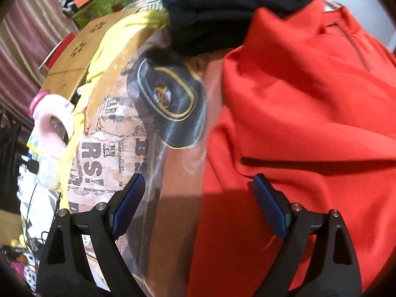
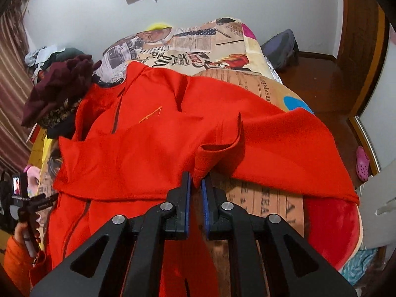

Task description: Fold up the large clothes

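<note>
A large red zip-neck top (image 2: 153,148) lies spread on a bed with a newspaper-print cover (image 2: 198,49). My right gripper (image 2: 195,185) is shut on the cuff of its sleeve (image 2: 212,156), which crosses the body of the top. In the left wrist view the red top (image 1: 309,111) fills the right half. My left gripper (image 1: 198,185) is open and empty, above the top's left edge and the bed cover (image 1: 118,148).
A pile of dark clothes (image 2: 59,91) sits at the bed's far left, also seen in the left wrist view (image 1: 210,17). A yellow cloth (image 1: 104,49), a cardboard box (image 1: 81,49) and a pink jug (image 1: 52,123) lie left. A red cushion (image 2: 331,227) sits right.
</note>
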